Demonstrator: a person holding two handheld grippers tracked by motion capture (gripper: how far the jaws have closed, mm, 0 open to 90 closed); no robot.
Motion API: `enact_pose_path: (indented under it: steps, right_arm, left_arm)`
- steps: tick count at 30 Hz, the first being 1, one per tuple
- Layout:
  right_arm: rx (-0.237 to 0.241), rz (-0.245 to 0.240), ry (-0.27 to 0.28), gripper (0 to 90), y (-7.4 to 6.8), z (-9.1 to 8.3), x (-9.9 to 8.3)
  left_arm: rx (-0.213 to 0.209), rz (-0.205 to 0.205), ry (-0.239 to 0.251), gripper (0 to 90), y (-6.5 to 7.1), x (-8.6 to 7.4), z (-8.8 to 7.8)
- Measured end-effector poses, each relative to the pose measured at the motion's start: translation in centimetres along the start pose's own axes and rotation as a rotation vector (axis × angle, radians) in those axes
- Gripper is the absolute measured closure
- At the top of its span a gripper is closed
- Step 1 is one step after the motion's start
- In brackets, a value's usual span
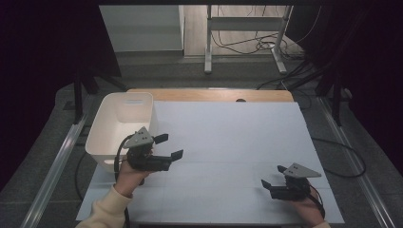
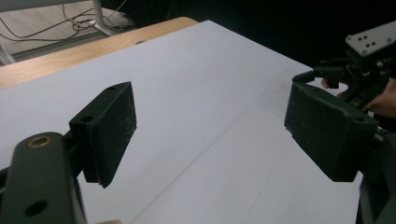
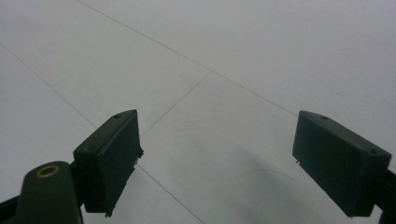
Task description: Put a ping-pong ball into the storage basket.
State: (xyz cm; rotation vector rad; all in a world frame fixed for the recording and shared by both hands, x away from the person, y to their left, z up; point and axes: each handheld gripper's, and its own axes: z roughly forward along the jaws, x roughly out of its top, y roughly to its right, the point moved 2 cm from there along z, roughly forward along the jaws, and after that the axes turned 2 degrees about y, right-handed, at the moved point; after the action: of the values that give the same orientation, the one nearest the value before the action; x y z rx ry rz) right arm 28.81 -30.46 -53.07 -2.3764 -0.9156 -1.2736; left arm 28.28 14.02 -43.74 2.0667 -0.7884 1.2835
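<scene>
White bin [image 1: 122, 124] taken as the landmark; it sits at the left edge of the white sheet [image 1: 228, 137] covering the table, its rim partly off the sheet toward the floor. Bin interior: contents cannot be made out from the high view. Left gripper [image 1: 171, 147] is held just beside the bin's near right corner, above the sheet, jaws pointing away from the bin toward the sheet's middle. Jaws stand wide apart with nothing between them; the left gripper view [image 2: 210, 135] shows bare sheet through the gap. Right gripper [image 1: 273, 176] is well apart from the bin, low over the near right part of the sheet, jaws pointing back toward the bin's side. Its jaws are also spread, nothing gripped; right gripper view [image 3: 217, 161] shows bare sheet between the pads.
</scene>
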Motion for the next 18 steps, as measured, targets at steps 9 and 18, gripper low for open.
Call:
enact_pose_path:
  steps: [9, 18]
  right_arm:
    - [0.002, -0.003, 0.01, 15.6, 0.0, -0.1, 0.0]
    - [0.011, -0.013, 0.015, 15.5, -0.2, -0.1, 0.1]
  left_arm:
    - [0.019, 0.09, -0.013, 18.1, 2.5, -2.2, 0.5]
    - [0.034, 0.027, -0.056, 17.8, 1.4, -5.3, 0.9]
